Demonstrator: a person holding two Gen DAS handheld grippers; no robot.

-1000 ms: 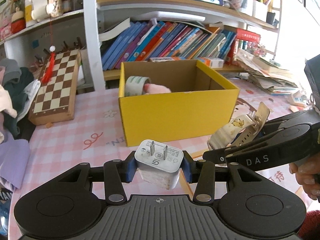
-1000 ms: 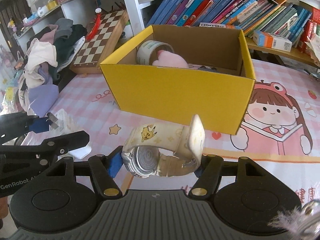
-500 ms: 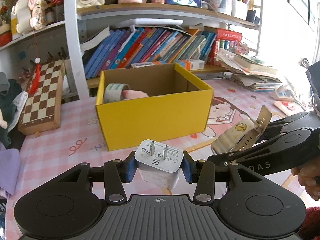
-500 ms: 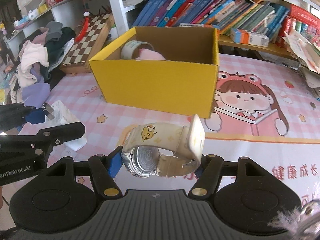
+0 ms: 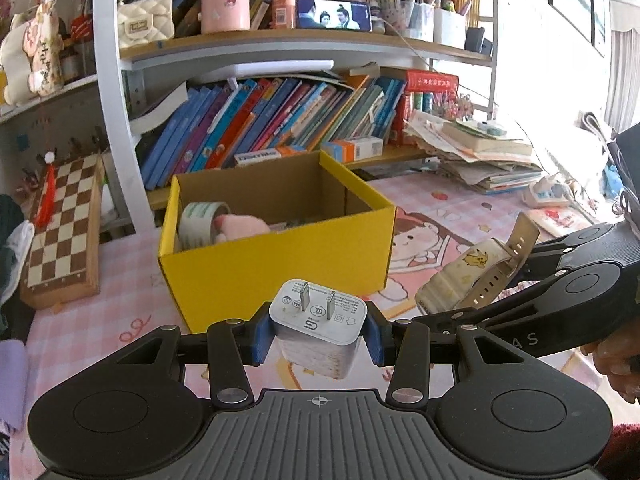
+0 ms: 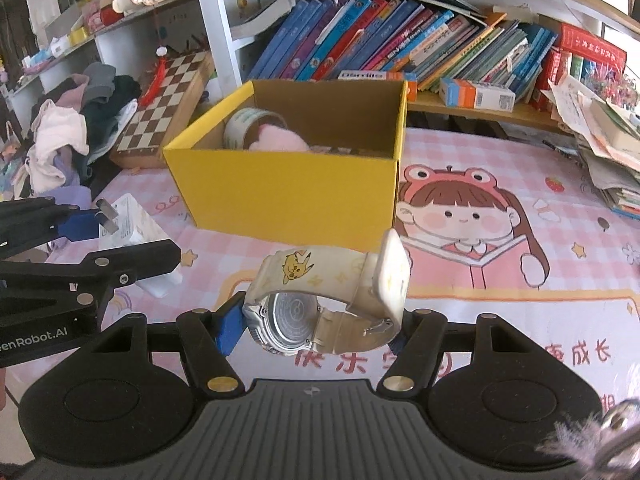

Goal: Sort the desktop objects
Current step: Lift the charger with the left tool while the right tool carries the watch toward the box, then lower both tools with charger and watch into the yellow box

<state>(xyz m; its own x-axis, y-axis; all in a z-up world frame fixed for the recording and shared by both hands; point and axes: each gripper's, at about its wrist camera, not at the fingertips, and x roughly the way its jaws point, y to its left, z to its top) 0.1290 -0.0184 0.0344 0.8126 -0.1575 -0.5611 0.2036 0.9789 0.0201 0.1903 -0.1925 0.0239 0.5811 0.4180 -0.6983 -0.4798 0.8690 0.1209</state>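
My left gripper (image 5: 318, 334) is shut on a white plug charger (image 5: 318, 322), prongs up, held in the air in front of the yellow cardboard box (image 5: 276, 268). My right gripper (image 6: 316, 330) is shut on a cream wristwatch (image 6: 328, 292) with a yellow cartoon figure on its strap. That watch (image 5: 476, 276) also shows at the right of the left wrist view. The open-topped box (image 6: 288, 196) holds a tape roll (image 6: 244, 126) and a pink soft thing (image 6: 278, 142). The charger (image 6: 128, 220) appears at the left of the right wrist view.
The pink cartoon table mat (image 6: 480, 240) lies under everything. A wooden chessboard (image 5: 64, 224) leans at the left by a heap of clothes (image 6: 68, 136). Shelves of books (image 5: 280, 116) run behind the box. Stacked papers (image 5: 484, 160) sit at the right.
Both grippers have drawn back from the box and lifted, so the box looks smaller and further off. Each keeps its hold on its object.
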